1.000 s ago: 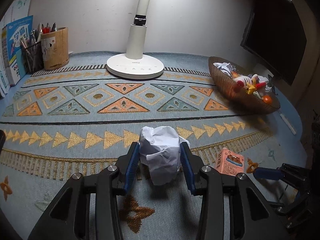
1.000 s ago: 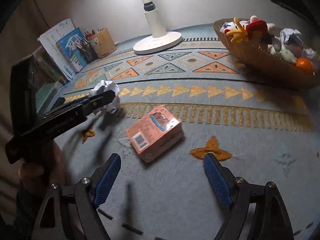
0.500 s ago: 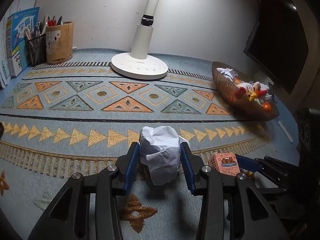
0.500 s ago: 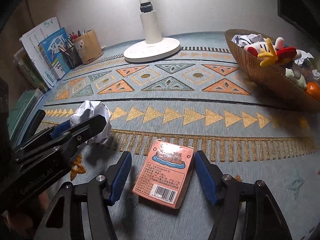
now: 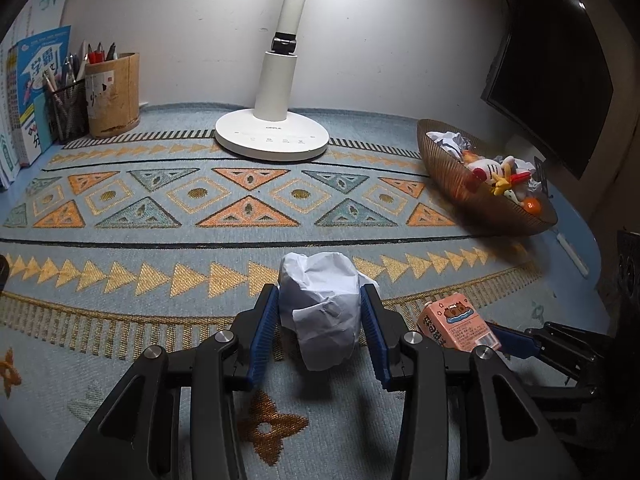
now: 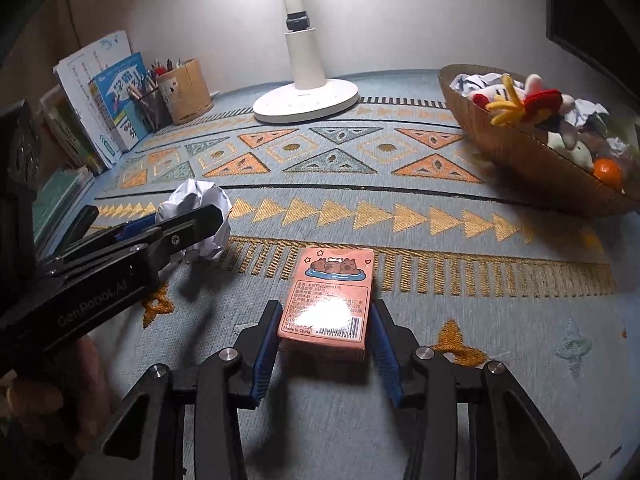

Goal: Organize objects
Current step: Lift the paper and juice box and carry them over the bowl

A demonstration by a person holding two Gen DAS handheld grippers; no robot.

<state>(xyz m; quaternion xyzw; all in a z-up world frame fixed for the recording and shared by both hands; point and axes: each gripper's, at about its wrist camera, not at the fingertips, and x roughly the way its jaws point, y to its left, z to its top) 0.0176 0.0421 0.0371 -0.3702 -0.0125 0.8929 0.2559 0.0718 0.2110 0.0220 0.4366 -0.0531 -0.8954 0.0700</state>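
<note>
Patterned rug (image 5: 120, 240): left gripper (image 5: 319, 320) clamps paper ball (image 5: 320, 308); right gripper (image 6: 325, 332) clamps pink box (image 6: 330, 300).

Crumpled matt paper ball (image 5: 320, 304), glossy card box (image 6: 329, 300), woven cloth mat (image 5: 160, 240), perhaps wicker basket (image 6: 520, 160)

Left gripper (image 5: 319, 322): your blue pads press both sides of the paper ball (image 5: 320, 312), held low.
Right gripper (image 6: 326, 338): your pads clamp the pink box (image 6: 330, 300), level.

The paper ball (image 5: 320, 304) lies left of the box (image 5: 458, 326), the basket (image 5: 452, 176) behind.
</note>
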